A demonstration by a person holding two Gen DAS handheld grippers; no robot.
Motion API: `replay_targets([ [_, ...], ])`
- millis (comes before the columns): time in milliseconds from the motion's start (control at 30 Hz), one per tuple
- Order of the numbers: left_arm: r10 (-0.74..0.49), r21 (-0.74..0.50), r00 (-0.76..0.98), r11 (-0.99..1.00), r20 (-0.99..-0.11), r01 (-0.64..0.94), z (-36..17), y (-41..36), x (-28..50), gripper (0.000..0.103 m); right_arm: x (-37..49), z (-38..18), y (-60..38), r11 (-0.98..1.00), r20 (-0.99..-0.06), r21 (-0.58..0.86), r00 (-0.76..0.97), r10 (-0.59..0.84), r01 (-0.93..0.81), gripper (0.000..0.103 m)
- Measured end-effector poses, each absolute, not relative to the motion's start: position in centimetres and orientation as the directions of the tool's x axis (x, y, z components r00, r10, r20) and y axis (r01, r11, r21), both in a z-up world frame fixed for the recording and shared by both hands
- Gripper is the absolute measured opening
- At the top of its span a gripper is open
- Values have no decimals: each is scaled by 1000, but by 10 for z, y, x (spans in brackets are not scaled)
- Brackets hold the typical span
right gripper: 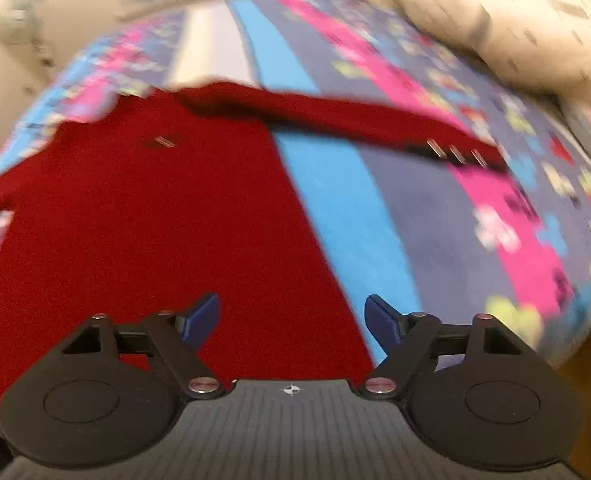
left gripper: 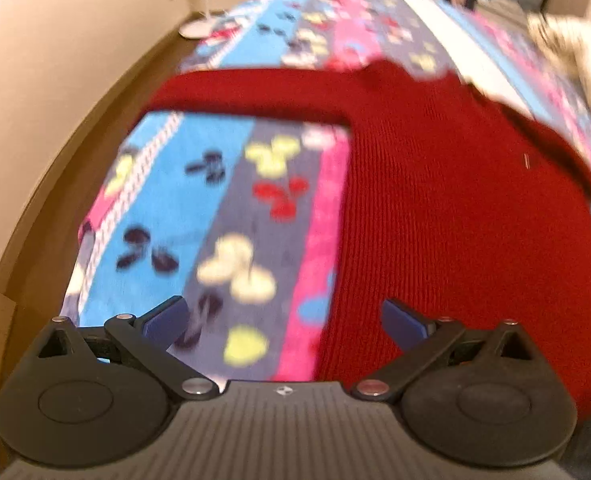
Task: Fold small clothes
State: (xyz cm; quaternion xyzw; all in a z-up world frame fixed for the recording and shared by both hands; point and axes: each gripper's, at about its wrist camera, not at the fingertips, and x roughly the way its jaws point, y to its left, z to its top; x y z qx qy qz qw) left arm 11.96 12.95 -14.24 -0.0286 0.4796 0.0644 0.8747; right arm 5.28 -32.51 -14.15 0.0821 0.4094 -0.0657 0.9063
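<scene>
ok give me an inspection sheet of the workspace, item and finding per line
surface: bed under a striped patterned blanket, blue, grey and pink bands.
job's things: red knit sweater lying flat and unfolded, both sleeves spread sideways; right sleeve reaches across the stripes.
clutter: cream fabric heap at the far right of the bed.
grippers: left gripper and right gripper both hover with jaws open, holding nothing.
cables: nothing seen.
surroundings: beige wall, white round stand base on the floor; far edge too blurred to identify.
</scene>
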Motion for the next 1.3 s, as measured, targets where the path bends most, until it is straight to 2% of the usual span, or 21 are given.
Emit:
replay_targets([
  [133,148,-1,524,962,-839,-273,-142,146,163,103,70,-129,-292,984,-695,134,719,7,120,87],
  [267,202,46,502,951,-841,-305,-151,153,201,103,92,-129,-261,995,-668,72,744,-3,68,88],
  [367,217,73,504,954,-836,-290,-159,154,220,103,112,-133,-242,999,-688,33,725,-8,42,88],
  [600,215,51,498,946,-840,-321,-188,174,275,103,138,-151,-200,998,-721,-56,691,-57,24,88],
  [733,243,78,491,940,-837,-332,-200,178,296,103,153,-161,-190,997,-744,-70,664,-72,29,88],
  [867,221,57,483,942,-847,-331,-212,187,315,103,166,-173,-184,996,-774,-74,627,-88,47,88],
  [967,189,-4,484,929,-854,-370,-221,208,335,103,173,-179,-177,995,-785,-86,612,-96,47,88],
  [1067,207,-58,458,864,-865,-500,-229,244,358,103,178,-183,-171,994,-793,-101,601,-100,33,88],
  [1167,142,-233,502,757,-853,-611,-235,293,376,103,180,-184,-168,994,-794,-109,599,-102,26,88],
  [1300,39,-439,578,611,-815,-659,-244,340,394,103,181,-187,-170,993,-801,-119,589,-107,19,88],
])
